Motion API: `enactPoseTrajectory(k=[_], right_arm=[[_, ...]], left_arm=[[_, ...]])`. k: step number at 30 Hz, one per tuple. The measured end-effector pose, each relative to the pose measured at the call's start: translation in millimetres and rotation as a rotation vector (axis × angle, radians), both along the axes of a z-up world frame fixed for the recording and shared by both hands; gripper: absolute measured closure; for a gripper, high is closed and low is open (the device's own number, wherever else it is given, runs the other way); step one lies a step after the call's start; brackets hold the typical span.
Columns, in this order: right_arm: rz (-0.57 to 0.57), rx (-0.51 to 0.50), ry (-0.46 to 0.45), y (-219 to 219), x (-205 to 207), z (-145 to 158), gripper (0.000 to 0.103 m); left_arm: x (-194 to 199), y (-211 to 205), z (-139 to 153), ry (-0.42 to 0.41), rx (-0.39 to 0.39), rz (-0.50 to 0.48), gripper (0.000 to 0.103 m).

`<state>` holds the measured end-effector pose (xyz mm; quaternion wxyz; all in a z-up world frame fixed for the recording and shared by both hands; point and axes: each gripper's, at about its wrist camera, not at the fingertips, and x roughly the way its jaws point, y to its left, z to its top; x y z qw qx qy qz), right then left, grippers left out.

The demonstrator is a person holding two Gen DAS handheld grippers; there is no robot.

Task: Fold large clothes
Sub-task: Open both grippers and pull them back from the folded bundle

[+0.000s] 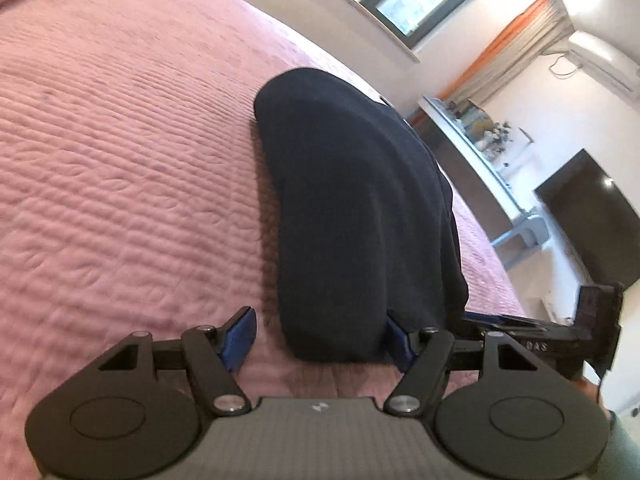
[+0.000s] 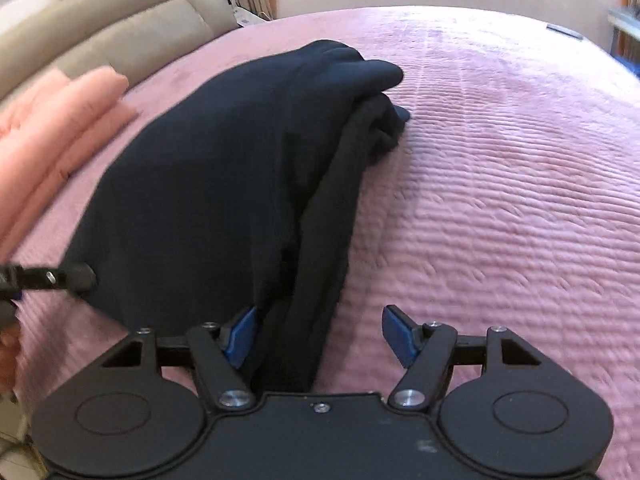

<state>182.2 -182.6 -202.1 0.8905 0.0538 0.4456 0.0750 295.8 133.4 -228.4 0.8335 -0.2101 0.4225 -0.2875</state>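
I find the dark navy garment (image 1: 360, 208) folded on the pink bedspread (image 1: 120, 160); its near edge is cut off behind both grippers. Left gripper (image 1: 320, 338): jaws wide, the fabric end between them, contact unclear. Right gripper (image 2: 320, 334): jaws wide, its left blue pad (image 2: 242, 334) touching the garment's layered edge.

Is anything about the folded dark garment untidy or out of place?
Yes, slightly. On the dark garment, the far corner is uneven: lower layers bunch and poke out beneath the top layer onto the pink bedspread.
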Motion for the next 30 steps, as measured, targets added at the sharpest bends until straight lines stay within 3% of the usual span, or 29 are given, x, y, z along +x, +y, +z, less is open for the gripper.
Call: enactPoseTrajectory(k=[2,4,7,11,14,19,24,30], right_arm=[[-0.029,-0.019,-0.005,1,-17,13,0.023],[-0.065,-0.064,-0.01,6,-34,30,0.023],[-0.112,-0.119,-0.02,16,-59,60,0.022],[-0.178,-0.11,-0.024,32,-76,100,0.022],[-0.237,-0.124,-0.034,47,-80,138,0.022],[-0.325,-0.158,-0.145,72,-95,203,0.019],[-0.311,-0.175,-0.144,91,-95,226,0.018],[-0.313,-0.194,-0.066,92,-97,201,0.018]], left_arm=[[-19,-4,22,-0.008,0.068,0.021,0.048],[-48,-10,54,-0.075,0.163,0.062,0.045],[-80,-23,96,-0.118,0.271,0.121,0.032],[-101,-40,150,-0.157,0.323,0.169,0.031],[-116,-59,193,-0.232,0.397,0.217,0.021],[-146,-89,249,-0.352,0.441,0.24,0.005],[-155,-107,269,-0.356,0.474,0.243,0.0],[-154,-111,251,-0.278,0.534,0.249,0.001]])
